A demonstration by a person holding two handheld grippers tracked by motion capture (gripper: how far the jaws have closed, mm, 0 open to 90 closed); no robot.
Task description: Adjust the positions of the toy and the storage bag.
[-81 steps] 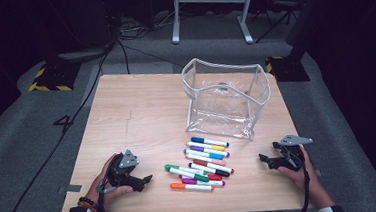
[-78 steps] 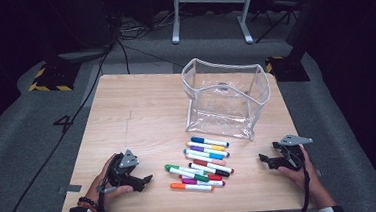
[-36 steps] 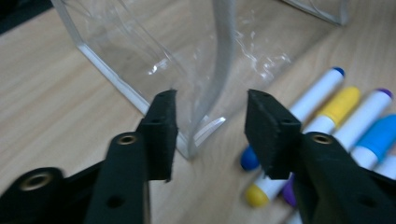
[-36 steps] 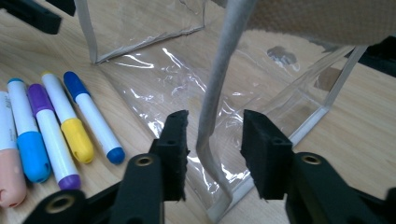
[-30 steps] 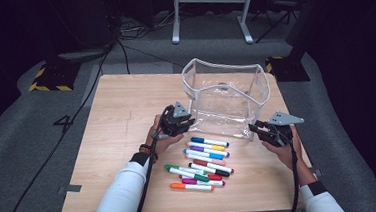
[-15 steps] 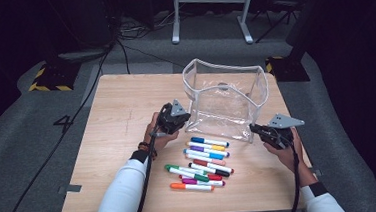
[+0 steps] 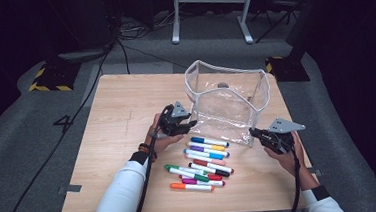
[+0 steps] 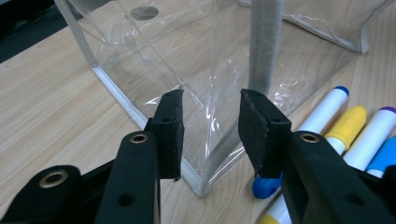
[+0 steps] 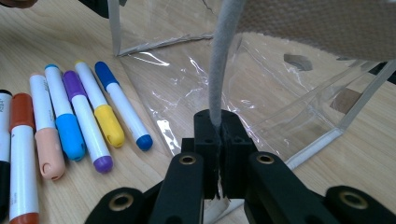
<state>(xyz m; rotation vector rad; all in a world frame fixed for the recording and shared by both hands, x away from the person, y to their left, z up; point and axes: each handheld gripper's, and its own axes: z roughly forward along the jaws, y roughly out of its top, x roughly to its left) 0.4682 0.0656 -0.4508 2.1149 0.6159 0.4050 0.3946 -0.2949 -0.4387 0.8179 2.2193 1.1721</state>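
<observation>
Since the earliest frames both hands have left the near corners of the table and come up to the clear plastic pouch point(image 7: 227, 103): the left gripper point(image 7: 186, 127) from about seven o'clock to the pouch's near-left corner, the right gripper point(image 7: 256, 134) from about five o'clock to its near-right corner. The right gripper's jaws are pressed together on the pouch's grey edge binding point(image 9: 223, 56), which rises straight out from between the pads in the right gripper view. The left gripper's jaws have just been opening a little; in the left gripper view they stand narrowly apart, straddling the pouch's corner seam point(image 8: 264, 44) without pressing on it. The pouch stands upright and open just past the middle of the wooden table point(image 7: 121, 115), toward one o'clock. The work looks barely begun: only one corner is gripped, and all the markers point(image 7: 202, 155) lie in their loose row on the tabletop just in front of the pouch, none inside it.
</observation>
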